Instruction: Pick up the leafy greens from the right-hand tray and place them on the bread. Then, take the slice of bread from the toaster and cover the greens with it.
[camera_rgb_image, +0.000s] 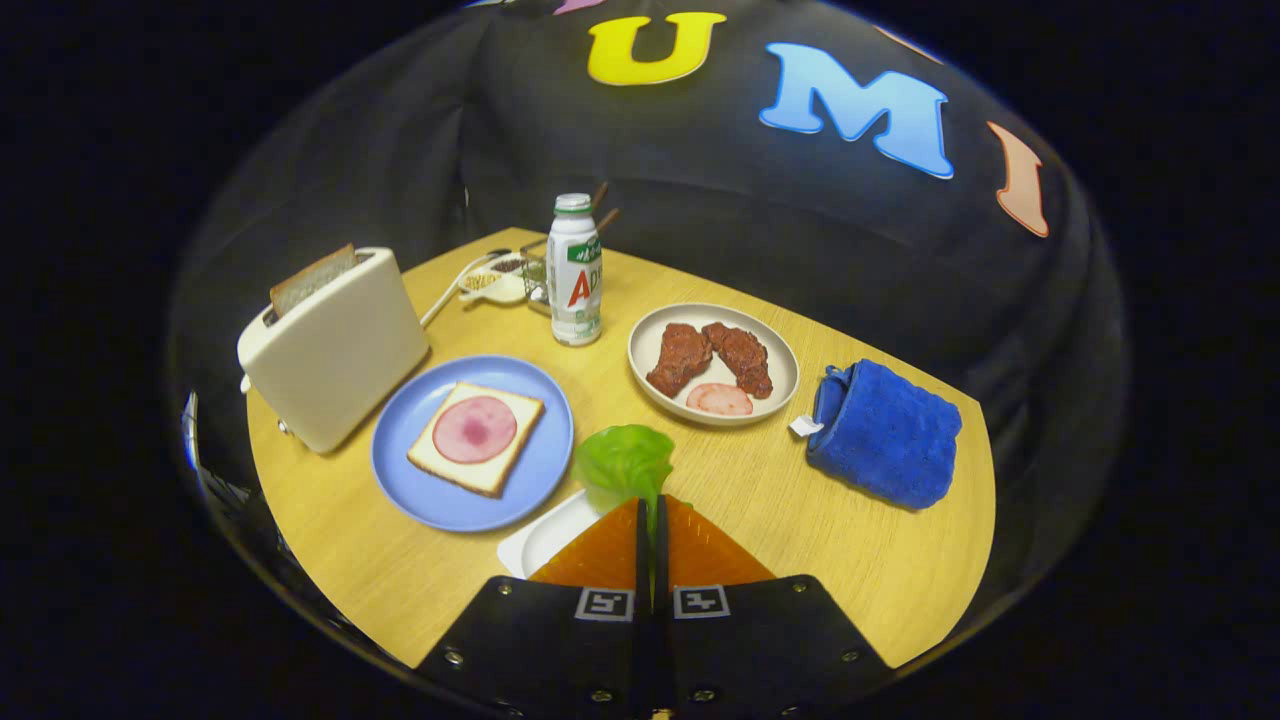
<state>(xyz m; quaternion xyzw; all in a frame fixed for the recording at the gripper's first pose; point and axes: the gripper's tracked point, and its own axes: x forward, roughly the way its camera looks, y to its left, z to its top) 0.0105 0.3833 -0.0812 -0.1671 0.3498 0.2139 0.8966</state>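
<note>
In the gripper view, the gripper (651, 510) has its 2 fingers pressed nearly together with the lower edge of the leafy greens (623, 463) pinched between their tips, so the leaf looks grasped, hanging just above the white tray (540, 540) that lies under the fingers. Just beyond and to the left sits the blue plate (410, 480) carrying the bread (500, 455) with a round slice of ham (473, 428) on top. The toaster (335, 345) stands behind that plate at the table's left edge, with the second bread slice (312, 277) sticking out of its slot. A bottle (574, 270) stands past the plate, a pale plate of meat (780, 385) lies further right, and a blue towel (885, 432) sits near the right edge. The hold is only on a thin margin of the leaf, so it could slip free or tear on the way over, and a floppy leaf may land half off the bread. The path to the plate is short and open, with bare table (760, 500) between the plates. Later, the toaster's closeness to the table edge leaves little room, and a sideways tug on the slice could shove it.
</note>
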